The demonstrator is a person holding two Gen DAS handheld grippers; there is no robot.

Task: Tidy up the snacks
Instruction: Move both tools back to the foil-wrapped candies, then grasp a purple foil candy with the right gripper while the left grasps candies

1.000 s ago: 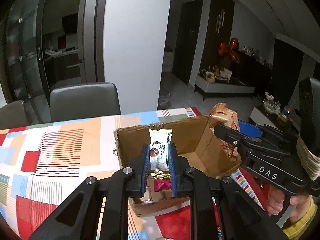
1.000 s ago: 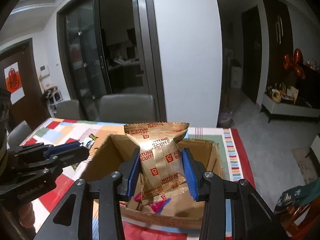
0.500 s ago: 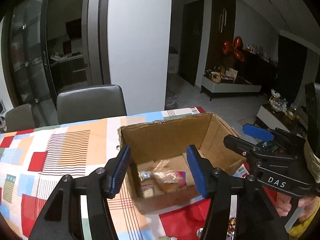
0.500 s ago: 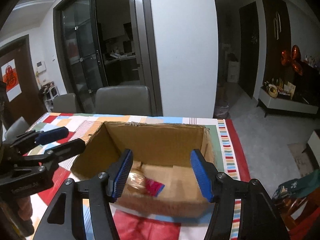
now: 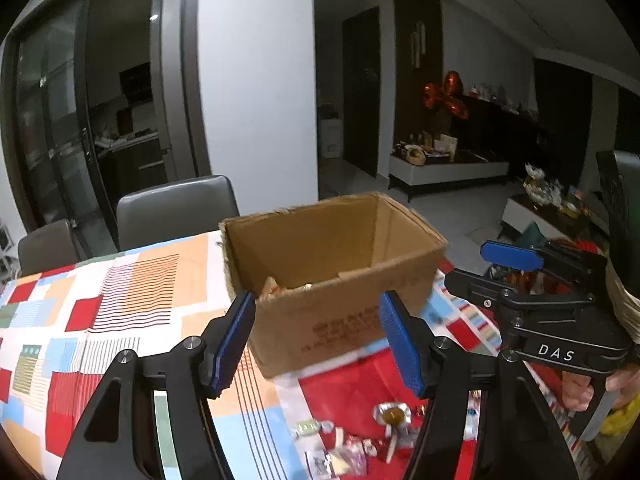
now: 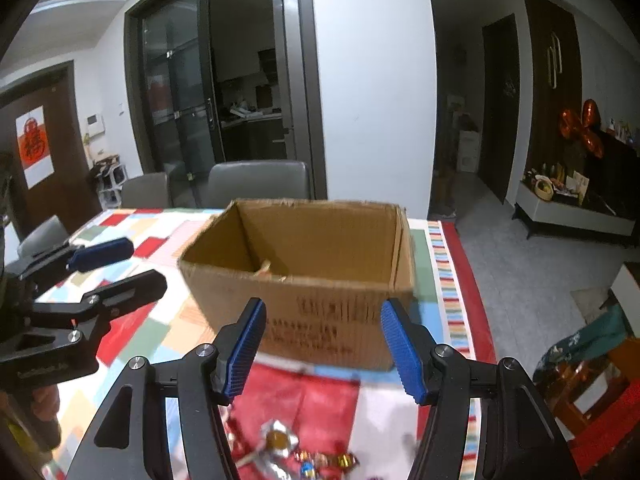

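Observation:
An open cardboard box (image 5: 340,240) (image 6: 320,232) stands on the patchwork tablecloth (image 5: 100,300). Over its near wall, the corner of a snack packet (image 5: 276,286) (image 6: 264,267) shows inside. My left gripper (image 5: 316,298) hovers in front of the box, its jaws opening with nothing between them. My right gripper (image 6: 323,306) is beside it, open and holding nothing. Each one shows in the other's view: right gripper (image 5: 468,264), left gripper (image 6: 148,262). Loose snacks lie on the cloth below the fingers: a silver-wrapped sweet (image 5: 394,414) (image 6: 280,440) and several small candies (image 5: 340,444) (image 6: 324,460).
Grey chairs (image 5: 176,208) (image 6: 260,178) stand behind the table's far side. The table's right edge (image 6: 456,280) with its striped border drops to a tiled floor. A person's hand (image 5: 580,392) holds the right gripper's handle.
Both grippers let go of their packets over the box, opened, and pulled back toward me. The packets now lie inside the box, and loose snacks on the cloth have come into view.

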